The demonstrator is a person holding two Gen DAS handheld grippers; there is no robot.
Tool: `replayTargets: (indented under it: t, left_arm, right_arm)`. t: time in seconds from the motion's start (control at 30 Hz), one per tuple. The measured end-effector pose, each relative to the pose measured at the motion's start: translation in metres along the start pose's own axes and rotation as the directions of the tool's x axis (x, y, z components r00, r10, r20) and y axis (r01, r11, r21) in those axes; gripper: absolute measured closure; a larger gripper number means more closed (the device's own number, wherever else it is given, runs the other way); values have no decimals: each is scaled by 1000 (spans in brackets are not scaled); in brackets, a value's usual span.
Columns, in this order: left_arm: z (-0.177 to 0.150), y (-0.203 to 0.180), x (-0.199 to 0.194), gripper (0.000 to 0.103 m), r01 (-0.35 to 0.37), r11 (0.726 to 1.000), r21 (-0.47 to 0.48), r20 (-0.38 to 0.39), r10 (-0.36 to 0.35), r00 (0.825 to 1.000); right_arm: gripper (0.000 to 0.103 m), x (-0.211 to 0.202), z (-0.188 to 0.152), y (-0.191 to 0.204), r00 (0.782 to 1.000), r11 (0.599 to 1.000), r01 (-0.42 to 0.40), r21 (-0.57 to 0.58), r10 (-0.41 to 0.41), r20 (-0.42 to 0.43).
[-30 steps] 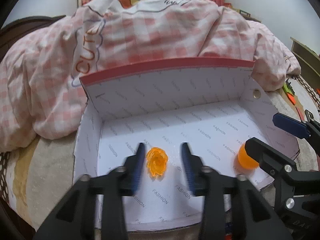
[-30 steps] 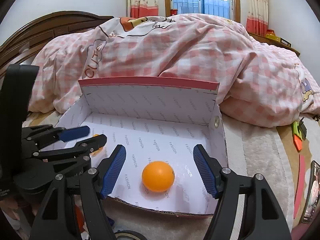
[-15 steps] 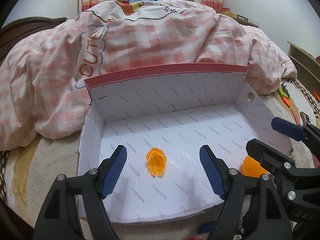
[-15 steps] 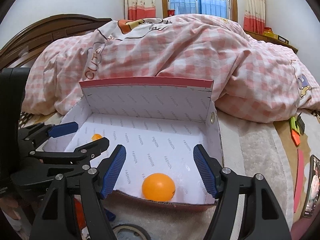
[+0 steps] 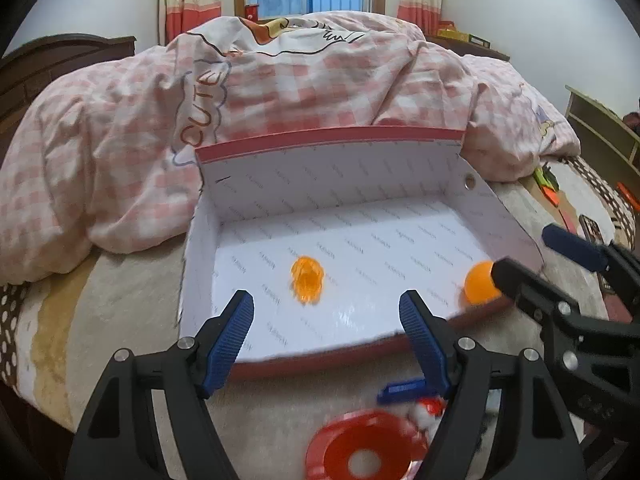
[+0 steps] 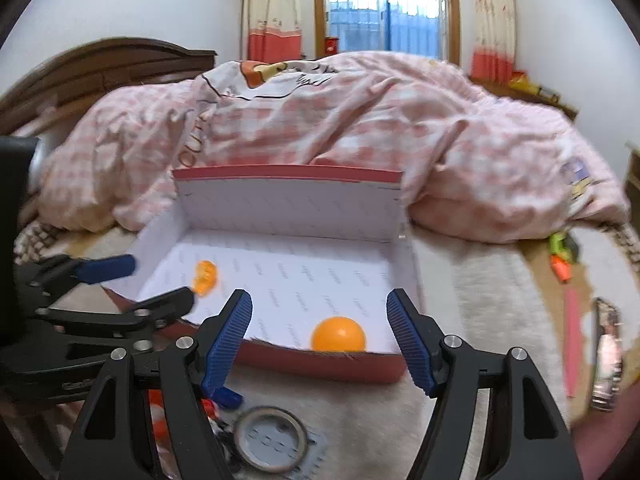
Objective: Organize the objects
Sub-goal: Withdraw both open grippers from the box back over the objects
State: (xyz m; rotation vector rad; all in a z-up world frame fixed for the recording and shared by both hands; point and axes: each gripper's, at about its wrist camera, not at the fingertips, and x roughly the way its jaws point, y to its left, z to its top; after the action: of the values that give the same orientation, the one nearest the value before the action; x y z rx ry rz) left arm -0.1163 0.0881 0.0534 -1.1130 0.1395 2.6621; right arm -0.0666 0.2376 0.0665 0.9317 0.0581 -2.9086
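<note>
**Both claws backing out of the box, toys left inside**

Pulling back from the white-lined box (image 5: pixel 332 184), both claws are now sitting over its near red rim instead of over its floor, and more of the bed in front is showing than a second ago. The left claw (image 5: pixel 326 330), which was standing narrow around the clear orange toy (image 5: pixel 306 279) a second ago, is now gaping wide with nothing between its blue pads; the toy is lying alone on the box floor, left of the middle, beyond the fingertips. The right claw (image 6: pixel 319 334) is likewise standing wide open and gripping nothing. The orange ball (image 6: pixel 338 334) is resting inside the box against the near wall, toward the right corner, showing between the right claw's fingers but clear of them.

On the beige bed cover in front of the box, a red ring (image 5: pixel 362 446) and a roll of tape (image 6: pixel 271 438) are lying. A pink checked quilt (image 5: pixel 280 92) is bulging up behind the box's back wall.
</note>
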Motion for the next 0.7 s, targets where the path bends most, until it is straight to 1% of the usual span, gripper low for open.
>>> replayTargets:
  t: [0.1, 0.13, 0.2, 0.27, 0.37, 0.43, 0.5, 0.6, 0.7]
  left_arm:
    - [-9, -1, -11, 27, 8, 1000, -4, 0, -8, 1000]
    - [-13, 0, -15, 27, 15, 1000, -9, -1, -15, 1000]
    - [-18, 0, -22, 27, 17, 1000, -14, -2, -17, 1000]
    - [-26, 2, -29, 27, 17, 1000, -19, -2, -17, 1000]
    - [-38, 5, -41, 27, 24, 999, -32, -1, -24, 1000]
    - [-46, 6, -49, 27, 35, 999, -37, -1, -35, 999]
    - [-54, 7, -55, 27, 46, 998, -35, -2, -46, 999]
    - [-67, 7, -63, 27, 59, 998, -25, -12, -60, 998]
    - [-79, 7, -67, 27, 60, 998, -19, -24, -60, 998]
  right_arm:
    - [31, -11, -5, -1, 999, 999, -37, 13, 36, 12]
    - [31, -16, -7, -1, 998, 998, -60, 15, 60, 26]
    - [31, -25, -12, 0, 992, 993, -117, 12, 117, 52]
    - [31, -31, -16, 1, 990, 991, -132, 16, 131, 51]
    - [31, -44, -25, 3, 980, 982, -189, 15, 188, 60]
    - [31, -53, -32, 3, 981, 983, -182, 30, 179, 74]
    - [31, -62, -38, 2, 979, 980, -193, 48, 189, 78]
    - [31, -72, -46, 0, 982, 980, -182, 75, 177, 70]
    - [31, -77, -56, 3, 985, 982, -171, 75, 167, 51]
